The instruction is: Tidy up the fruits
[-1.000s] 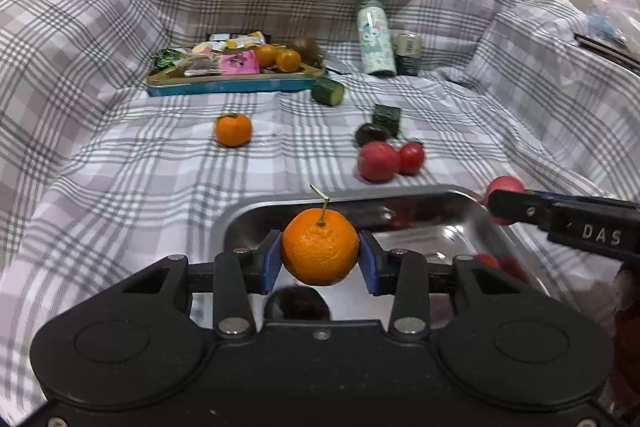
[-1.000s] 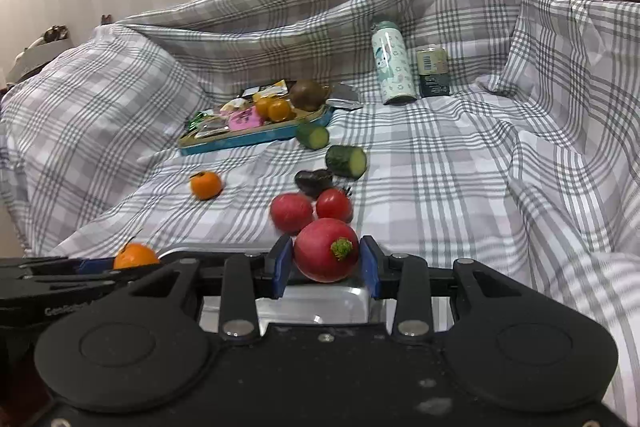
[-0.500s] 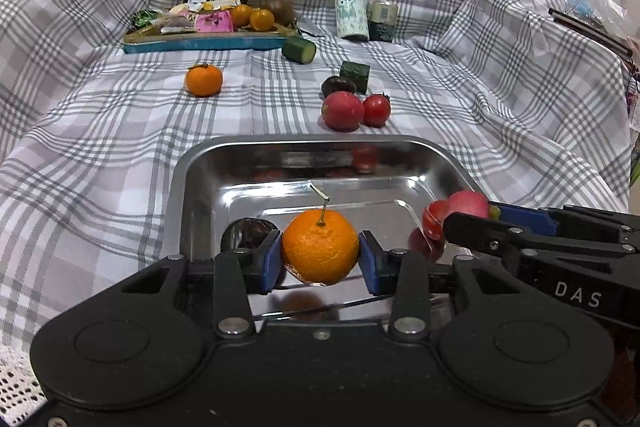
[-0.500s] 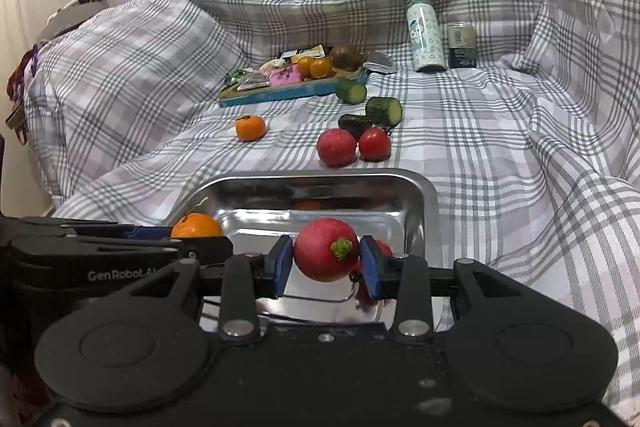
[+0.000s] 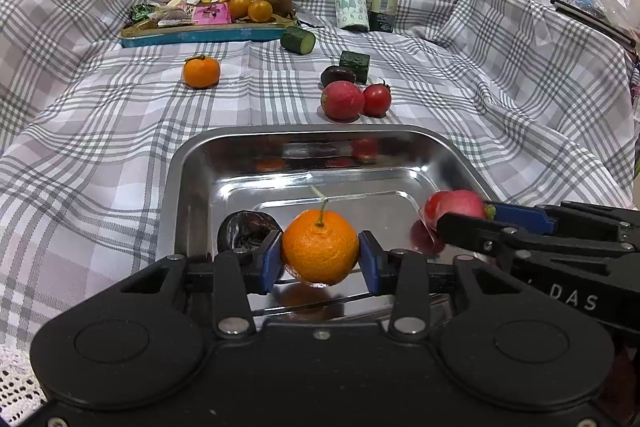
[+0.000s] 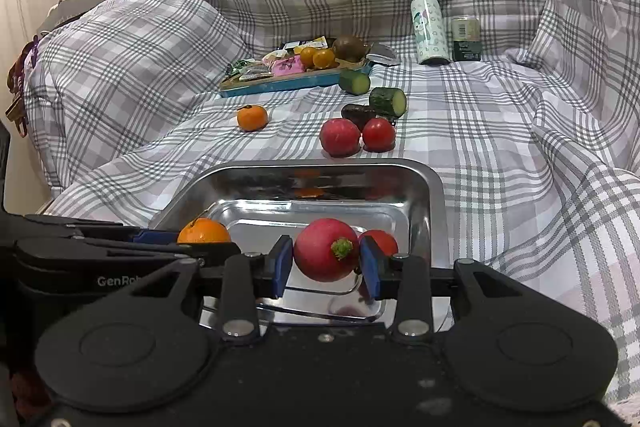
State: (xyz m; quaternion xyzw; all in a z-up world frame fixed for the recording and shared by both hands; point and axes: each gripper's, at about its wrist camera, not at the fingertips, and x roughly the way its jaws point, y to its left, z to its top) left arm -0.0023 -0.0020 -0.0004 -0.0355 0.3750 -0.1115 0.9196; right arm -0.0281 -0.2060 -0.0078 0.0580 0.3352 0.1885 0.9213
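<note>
Orange mandarin (image 5: 320, 251) and red radish (image 6: 326, 249) clamped above steel tray (image 5: 312, 135).

I read "DAS" in white on the right tool (image 5: 460, 217) body, and "GenRo", cut off, on the left tool (image 6: 204, 243) body.

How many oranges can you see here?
4: one orange gripped by the left gripper over the steel tray, one loose orange on the checked cloth, two small oranges on the blue tray. Others may be hidden.
</note>
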